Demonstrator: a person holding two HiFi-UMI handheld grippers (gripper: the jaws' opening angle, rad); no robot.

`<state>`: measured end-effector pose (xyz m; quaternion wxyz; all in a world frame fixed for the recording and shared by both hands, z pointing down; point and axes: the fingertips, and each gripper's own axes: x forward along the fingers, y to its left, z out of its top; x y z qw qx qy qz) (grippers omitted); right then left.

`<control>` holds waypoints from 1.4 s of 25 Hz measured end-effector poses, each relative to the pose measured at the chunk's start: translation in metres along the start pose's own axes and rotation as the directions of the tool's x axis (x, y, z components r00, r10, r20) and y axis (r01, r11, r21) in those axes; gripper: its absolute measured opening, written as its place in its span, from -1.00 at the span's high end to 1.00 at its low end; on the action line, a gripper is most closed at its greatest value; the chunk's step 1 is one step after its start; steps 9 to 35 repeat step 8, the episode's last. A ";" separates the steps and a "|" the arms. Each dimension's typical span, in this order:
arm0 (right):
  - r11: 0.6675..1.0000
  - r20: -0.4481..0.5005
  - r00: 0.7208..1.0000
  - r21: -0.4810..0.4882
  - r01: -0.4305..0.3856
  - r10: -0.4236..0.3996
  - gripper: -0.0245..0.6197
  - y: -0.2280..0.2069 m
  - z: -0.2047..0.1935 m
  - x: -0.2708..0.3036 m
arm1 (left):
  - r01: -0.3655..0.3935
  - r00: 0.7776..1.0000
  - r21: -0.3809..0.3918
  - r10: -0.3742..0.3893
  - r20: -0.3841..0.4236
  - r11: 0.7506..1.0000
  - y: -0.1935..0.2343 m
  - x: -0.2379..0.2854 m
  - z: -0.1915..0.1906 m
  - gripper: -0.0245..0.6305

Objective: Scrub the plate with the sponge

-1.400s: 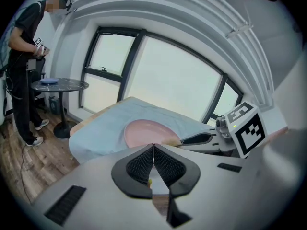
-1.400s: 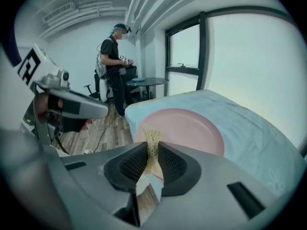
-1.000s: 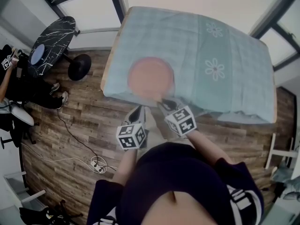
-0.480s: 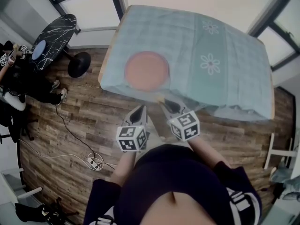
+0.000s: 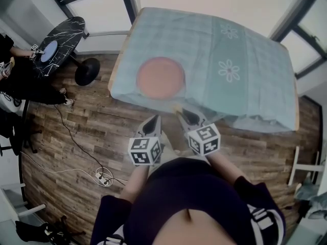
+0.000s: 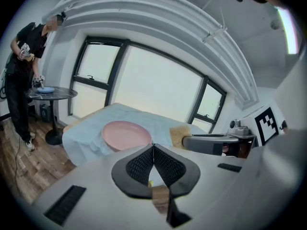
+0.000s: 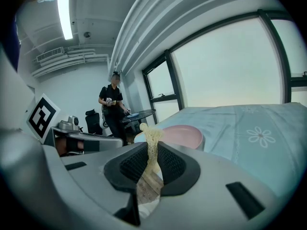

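**Head view:** You stand at the near edge of a worktop (image 5: 245, 45) covered with a pale blue cloth. A pink plate (image 5: 160, 77) lies on it near the front left corner. The left hand-held gripper (image 5: 152, 122) and the right hand-held gripper (image 5: 185, 115) are side by side. Both are short of the worktop's edge, over the wooden floor, and point towards the plate.

**Left gripper view:** The jaws are pressed together with nothing between them. The plate lies ahead, well apart from them.

**Right gripper view:** The jaws are clamped on a thin yellow sponge (image 7: 151, 143), which sticks up past their tips. The plate sits beyond it, not touched.

**Progress:** The sponge is in hand, but scrubbing looks not yet begun. You have yet to bring the sponge onto the plate, so the whole scrub is left.
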<state>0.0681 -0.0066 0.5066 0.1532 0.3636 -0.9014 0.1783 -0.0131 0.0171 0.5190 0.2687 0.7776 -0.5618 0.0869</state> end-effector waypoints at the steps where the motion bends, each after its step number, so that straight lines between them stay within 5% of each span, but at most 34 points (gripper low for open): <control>1: 1.000 0.003 1.000 -0.001 0.000 0.000 0.72 0.000 0.001 0.001 | 0.000 1.000 0.006 0.000 -0.001 1.000 0.000 0.000 0.000 0.89; 35: 1.000 0.006 1.000 0.004 -0.010 0.010 0.72 0.001 0.009 0.003 | 0.009 1.000 0.001 -0.009 -0.005 1.000 0.001 0.001 0.003 0.89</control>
